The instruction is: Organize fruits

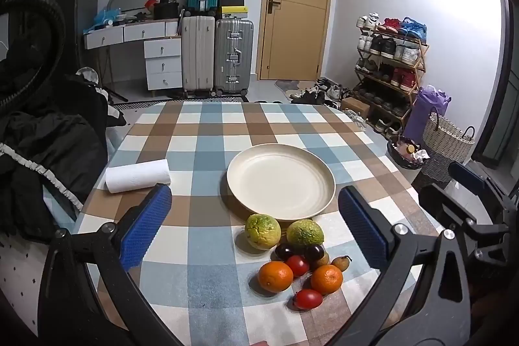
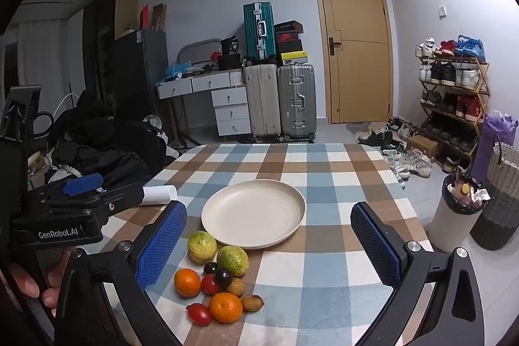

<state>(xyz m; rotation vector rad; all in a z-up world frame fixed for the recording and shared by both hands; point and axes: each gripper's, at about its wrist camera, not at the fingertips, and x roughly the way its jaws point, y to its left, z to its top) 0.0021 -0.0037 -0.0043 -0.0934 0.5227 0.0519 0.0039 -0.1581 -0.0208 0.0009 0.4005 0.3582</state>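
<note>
Left wrist view: the left hand-held gripper [image 1: 254, 229] hangs above the counter [image 1: 207, 132], its blue ridged pads set wide apart with nothing between them. The counter wears a checked cloth of blue, brown and cream. A round, cream, shallow plate [image 1: 280, 182] lies bare at mid-counter. Just in front of it sits the fruit cluster: two knobbly yellow-green citrus [image 1: 262, 231], two smooth oranges [image 1: 275, 276], two red tomatoes [image 1: 307, 299], dark glossy plums [image 1: 285, 251] and a small brown fruit [image 1: 340, 262], all touching or nearly so. Only this view shows the whole paper towel roll [image 1: 138, 175], lying on its side at the counter's left edge, and part of the right hand-held gripper [image 1: 467, 180] at the far right.

Right wrist view: the right hand-held gripper [image 2: 268, 244] is likewise spread wide and empty. The same fruit lies between the plate [image 2: 253, 213] and the camera, left of centre. Only here appear the body of the left hand-held gripper [image 2: 61, 209], its holder's fingers [image 2: 30, 284], and a white bin [image 2: 454, 216] with a black liner on the floor.
</note>
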